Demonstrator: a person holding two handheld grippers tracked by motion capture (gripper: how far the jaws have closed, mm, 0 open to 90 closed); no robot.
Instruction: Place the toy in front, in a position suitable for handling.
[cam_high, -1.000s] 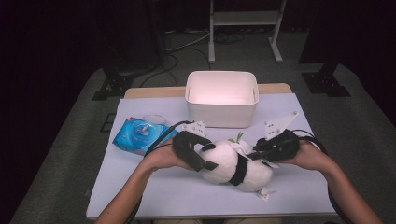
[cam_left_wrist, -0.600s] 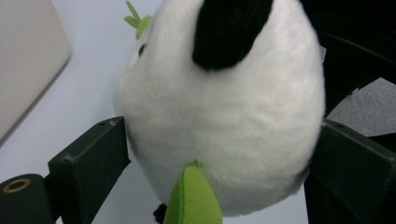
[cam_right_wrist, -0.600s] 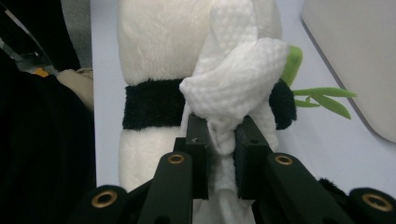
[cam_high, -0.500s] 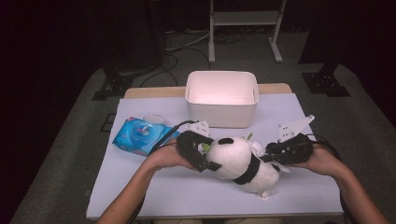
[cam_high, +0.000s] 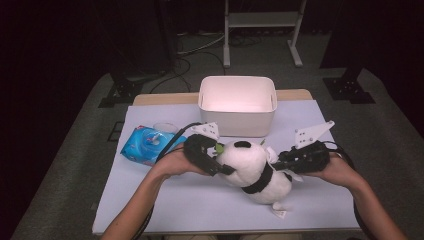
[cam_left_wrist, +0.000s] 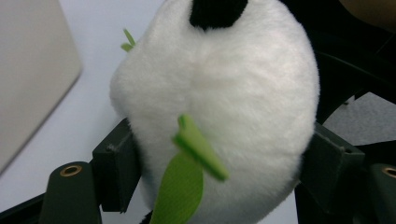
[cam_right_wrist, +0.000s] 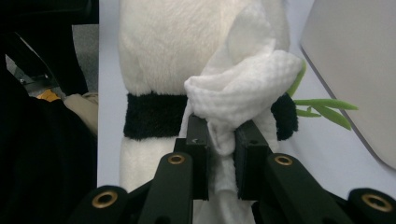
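Wiping of a plush toy, in progress. The left gripper (cam_high: 214, 157) is clamping the head of the one panda plush (cam_high: 255, 172) between its jaws, steadying it near the middle of the table (cam_high: 165, 200), just in front of the single white bin (cam_high: 238, 106). The right gripper (cam_high: 292, 160) is pinching one crumpled white wipe (cam_right_wrist: 243, 95) between its nearly closed jaws and is pressing it against the panda's flank beside the black band. Judged from this, the cleaning is partway through: the toy is being held and the cloth is making contact, while the remaining fur and any putting away seem left to do. One blue wipe packet (cam_high: 146, 144) is lying at the table's left, well apart from the toy. Green fabric leaves (cam_left_wrist: 187, 182) are projecting from the plush.
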